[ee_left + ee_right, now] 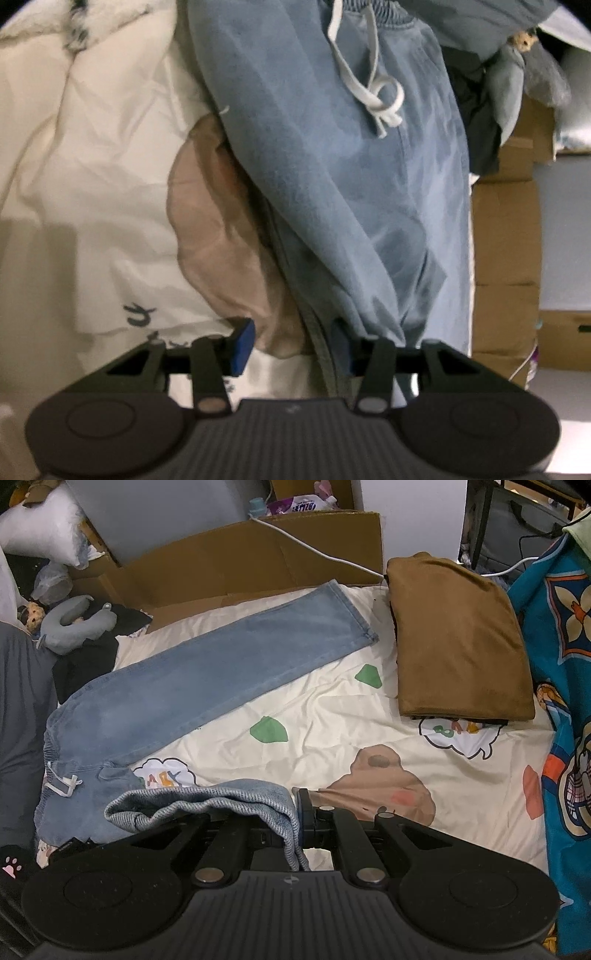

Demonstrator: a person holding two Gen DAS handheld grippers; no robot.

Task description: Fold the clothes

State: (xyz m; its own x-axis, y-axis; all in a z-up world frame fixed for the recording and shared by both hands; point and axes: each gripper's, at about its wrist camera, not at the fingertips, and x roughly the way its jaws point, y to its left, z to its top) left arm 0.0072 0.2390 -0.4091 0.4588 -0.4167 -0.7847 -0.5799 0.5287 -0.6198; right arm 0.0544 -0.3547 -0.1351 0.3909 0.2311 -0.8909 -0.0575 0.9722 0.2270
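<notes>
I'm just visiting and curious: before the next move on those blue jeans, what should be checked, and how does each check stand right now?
1. Right gripper shut on the jeans hem: ok.
2. Left gripper gripping the jeans: cannot tell; cloth lies between the jaws.
3. Other leg flat on the bedsheet: ok.
4. Drawstring clear of the jaws: ok.
5. Folded brown garment out of the way: ok.

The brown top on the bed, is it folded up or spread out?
Folded. The brown top lies as a neat rectangular stack with layered edges showing at its near end, on the cream sheet.
</notes>
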